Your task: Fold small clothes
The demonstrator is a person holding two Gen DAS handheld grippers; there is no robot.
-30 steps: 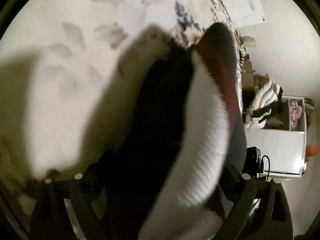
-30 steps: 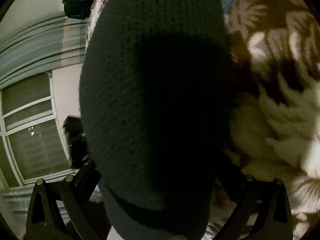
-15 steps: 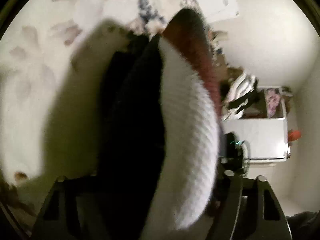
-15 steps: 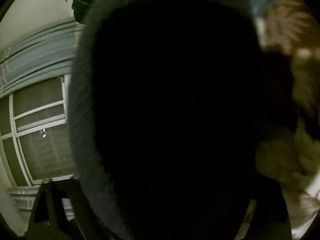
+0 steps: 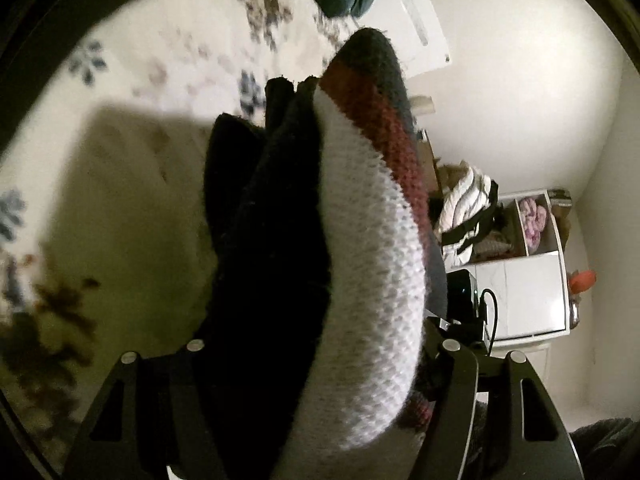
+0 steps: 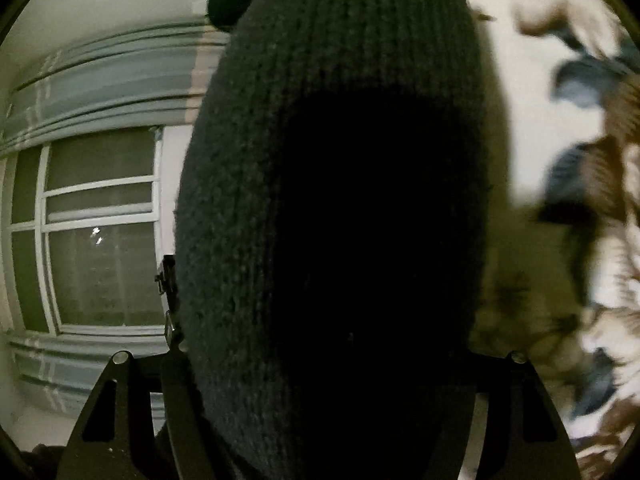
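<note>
Both grippers, left and right, clamp the knit sock (fingertips hidden).

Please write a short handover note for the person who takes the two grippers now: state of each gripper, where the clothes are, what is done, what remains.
Left gripper: shut on the knit garment with white, dark red and grey stripes, held up over the floral bedspread.
Right gripper: shut on a dark grey ribbed knit piece, lifted in front of the camera; whether it is the same garment cannot be told.
Done: knitwear picked up. No finished fold shows.
Left: lay it on the bedspread, fold and release.
</note>
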